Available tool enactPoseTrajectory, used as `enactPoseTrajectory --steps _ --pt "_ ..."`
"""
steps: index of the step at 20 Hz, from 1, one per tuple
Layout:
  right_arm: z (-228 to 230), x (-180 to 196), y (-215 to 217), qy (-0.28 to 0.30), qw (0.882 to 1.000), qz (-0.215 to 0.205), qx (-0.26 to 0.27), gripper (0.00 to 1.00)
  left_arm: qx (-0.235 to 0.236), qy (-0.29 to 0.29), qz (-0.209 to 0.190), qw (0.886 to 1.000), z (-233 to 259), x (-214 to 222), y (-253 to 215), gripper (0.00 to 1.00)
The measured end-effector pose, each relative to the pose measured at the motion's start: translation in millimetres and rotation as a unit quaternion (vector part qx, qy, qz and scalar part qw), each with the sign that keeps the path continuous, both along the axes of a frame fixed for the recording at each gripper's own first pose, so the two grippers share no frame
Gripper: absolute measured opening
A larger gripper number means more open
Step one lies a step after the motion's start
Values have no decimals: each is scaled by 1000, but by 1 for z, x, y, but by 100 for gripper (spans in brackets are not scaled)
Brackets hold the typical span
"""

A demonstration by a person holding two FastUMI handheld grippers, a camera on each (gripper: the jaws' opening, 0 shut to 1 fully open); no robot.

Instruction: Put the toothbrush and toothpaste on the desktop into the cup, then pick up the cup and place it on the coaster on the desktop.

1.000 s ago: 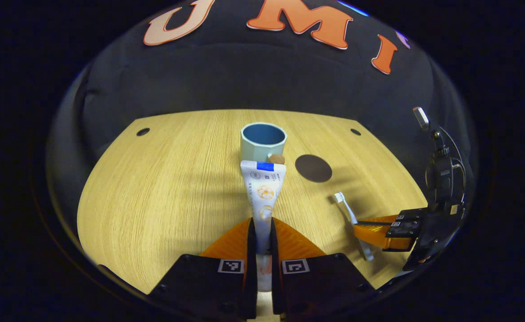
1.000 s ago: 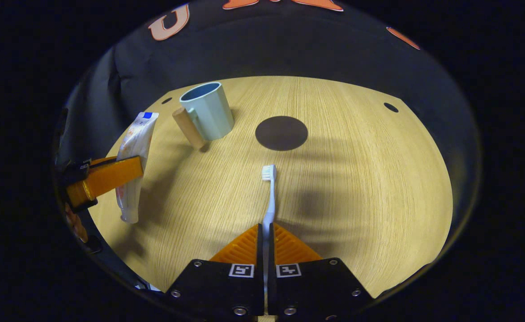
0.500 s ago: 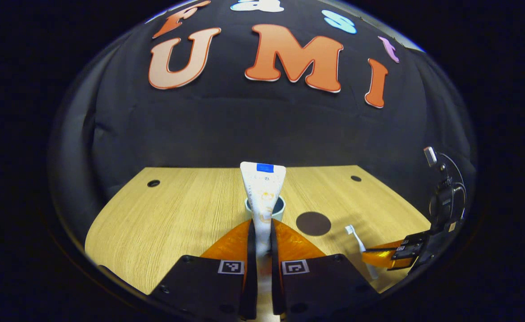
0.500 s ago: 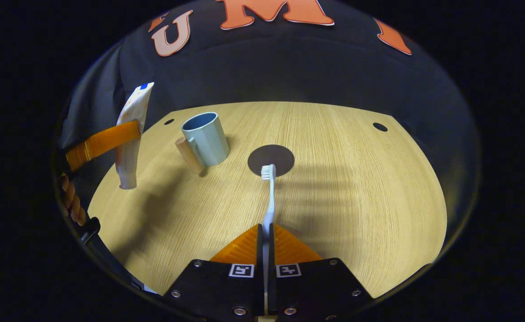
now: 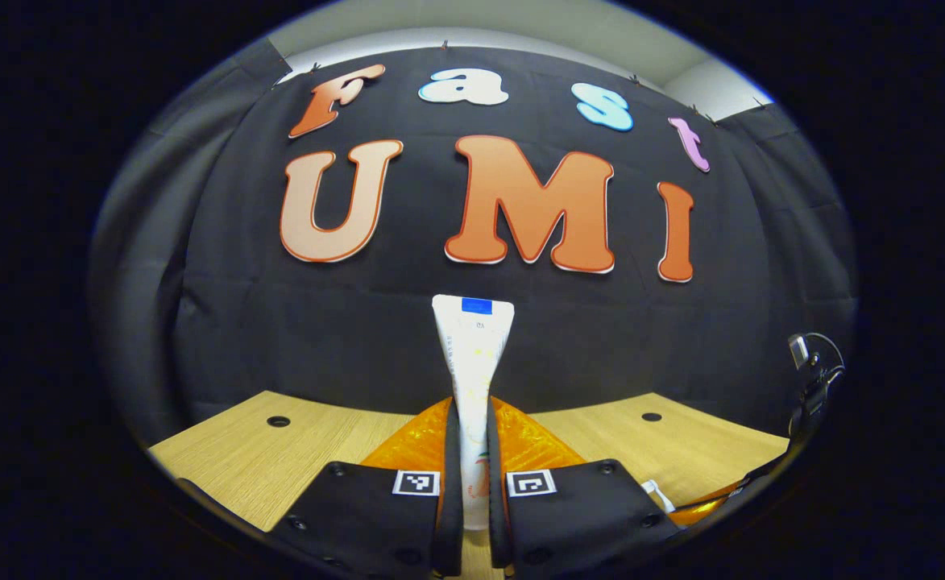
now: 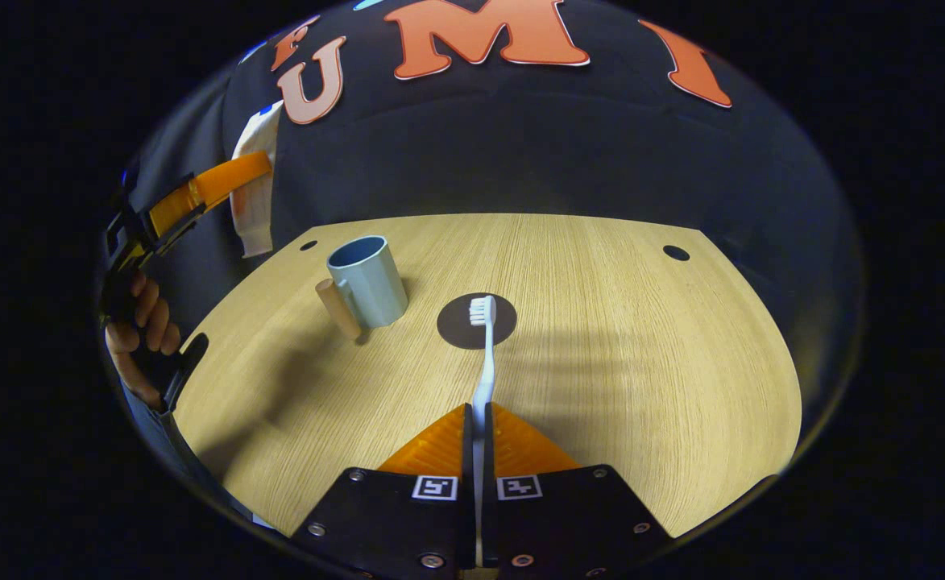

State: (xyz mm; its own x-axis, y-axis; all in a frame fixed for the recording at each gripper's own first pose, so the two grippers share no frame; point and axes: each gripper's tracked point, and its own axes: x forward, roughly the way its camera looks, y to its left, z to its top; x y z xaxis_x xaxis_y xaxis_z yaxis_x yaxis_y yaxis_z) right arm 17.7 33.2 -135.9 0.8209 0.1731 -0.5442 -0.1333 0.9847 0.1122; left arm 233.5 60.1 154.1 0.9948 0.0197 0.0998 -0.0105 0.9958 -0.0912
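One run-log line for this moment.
left gripper: holds toothpaste, lifted | right gripper: holds toothbrush | cup: empty, off coaster

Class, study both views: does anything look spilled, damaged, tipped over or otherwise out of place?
Nothing stands out. The cup stands upright on the desktop, the toothpaste is clamped in the left tongs, the toothbrush in the right tongs.

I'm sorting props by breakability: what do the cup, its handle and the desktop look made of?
Cup: probably matte plastic or glazed ceramic; pale, faceted wall with no glare. Handle: apparently bare wood or cork, a tan peg. Desktop: wood or wood-look laminate, fine straight grain.
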Motion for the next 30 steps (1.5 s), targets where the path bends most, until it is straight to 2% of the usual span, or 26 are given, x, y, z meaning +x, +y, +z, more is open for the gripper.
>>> enactPoseTrajectory --steps 4,7,16,27,30 --pt "2 7 -8 -16 1000 -1 12 4 -22 -27 -15 999 7 11 -9 17" --pt "8 12 -11 -32 999 0 18 4 -34 -18 -30 999 2 12 -19 17" --pt "30 21 -13 -90 996 14 24 4 -37 16 -37 999 -10 22 -20 17" --pt "74 44 -1 -186 982 20 41 4 -57 49 -13 997 -29 17 -10 18" --pt "90 49 0 -213 976 15 49 4 -67 62 -23 996 -34 13 -14 19"
